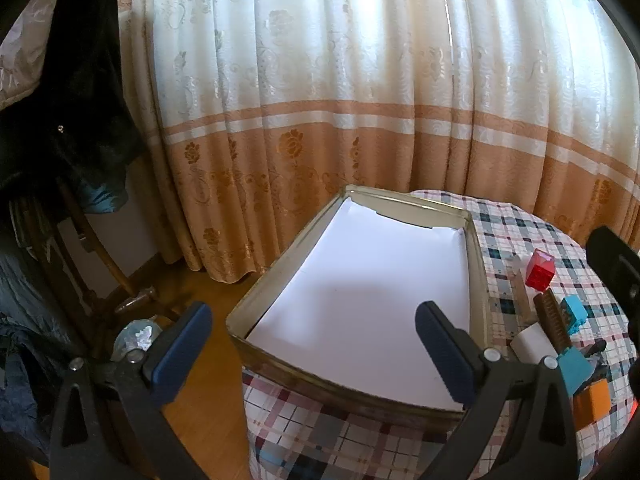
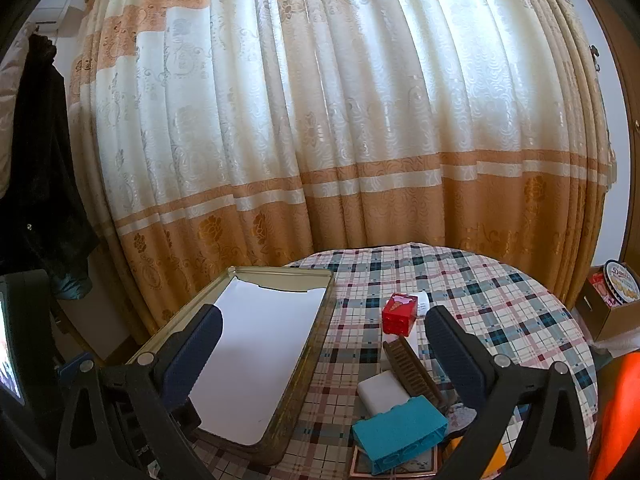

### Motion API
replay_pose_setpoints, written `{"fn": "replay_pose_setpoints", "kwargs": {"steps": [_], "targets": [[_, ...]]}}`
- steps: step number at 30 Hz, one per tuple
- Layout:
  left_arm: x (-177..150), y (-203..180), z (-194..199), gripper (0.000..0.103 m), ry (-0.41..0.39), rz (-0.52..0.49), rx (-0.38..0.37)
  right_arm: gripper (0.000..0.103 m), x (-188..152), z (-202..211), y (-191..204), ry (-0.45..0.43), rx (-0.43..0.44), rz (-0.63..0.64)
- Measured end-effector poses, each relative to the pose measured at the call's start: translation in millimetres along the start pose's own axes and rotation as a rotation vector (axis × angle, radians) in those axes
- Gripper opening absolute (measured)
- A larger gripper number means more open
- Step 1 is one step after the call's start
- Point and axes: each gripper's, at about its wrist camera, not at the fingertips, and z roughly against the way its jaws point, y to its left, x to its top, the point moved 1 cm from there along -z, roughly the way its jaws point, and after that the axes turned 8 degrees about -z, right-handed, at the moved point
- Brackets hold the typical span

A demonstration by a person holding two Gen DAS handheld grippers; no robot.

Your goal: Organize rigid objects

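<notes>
Both grippers' jaws gape empty over a plaid-clothed table [image 2: 480,280] before cream-orange curtains [image 2: 320,120].

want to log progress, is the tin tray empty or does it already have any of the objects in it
Empty: the tin tray holds only its white paper lining. The red block, comb and blue brick lie outside on the tablecloth.

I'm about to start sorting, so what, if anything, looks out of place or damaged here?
The white paper lining in the metal tray has a ragged far edge that leaves a dark strip of the bottom bare. The tray also overhangs the table on the near left side. Nothing looks spilled.
</notes>
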Motion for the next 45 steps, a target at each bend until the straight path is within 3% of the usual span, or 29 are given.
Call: {"fn": "replay_pose_setpoints", "kwargs": {"steps": [27, 45], "targets": [[2.4, -3.8, 7.6, 0.103, -0.024, -0.002, -0.01, 0.103, 2.9, 6.7, 3.4, -0.026, 0.057, -0.001], [0.0, -6.7, 8.0, 0.103, -0.013, -0.005, -0.016, 0.103, 3.7, 7.0, -1.2, -0.027, 0.045, -0.019]]}}
